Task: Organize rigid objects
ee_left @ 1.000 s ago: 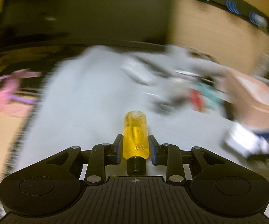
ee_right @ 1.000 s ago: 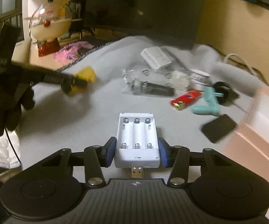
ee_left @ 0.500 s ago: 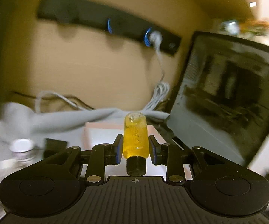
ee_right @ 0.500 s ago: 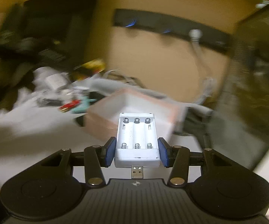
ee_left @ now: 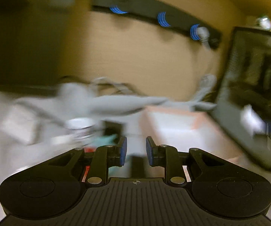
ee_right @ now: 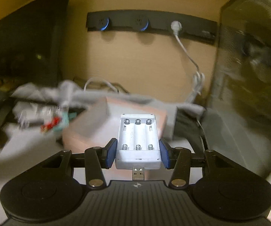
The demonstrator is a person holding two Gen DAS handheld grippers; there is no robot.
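My left gripper (ee_left: 136, 153) is open and empty, its blue pads a small gap apart, above the grey cloth; the yellow bottle is out of view. A pink box (ee_left: 175, 124) with a white inside lies ahead to the right, blurred. My right gripper (ee_right: 137, 153) is shut on a white USB battery charger (ee_right: 137, 139) with three empty slots, held just in front of and above the pink box (ee_right: 90, 126). A heap of small items, among them a red one (ee_right: 53, 122) and a teal one (ee_right: 65, 122), lies left of the box.
A dark panel (ee_left: 252, 94) stands at the right, also in the right wrist view (ee_right: 252, 75). A black wall strip with blue sockets (ee_right: 145, 24) and a white cable (ee_right: 190, 60) hangs behind. A white round lid (ee_left: 81, 124) and a white packet (ee_left: 19, 126) lie on the grey cloth (ee_left: 13, 150).
My left gripper has let go of the yellow bottle and swung left, its jaws now empty. My right gripper has moved closer to the pink box with the charger.
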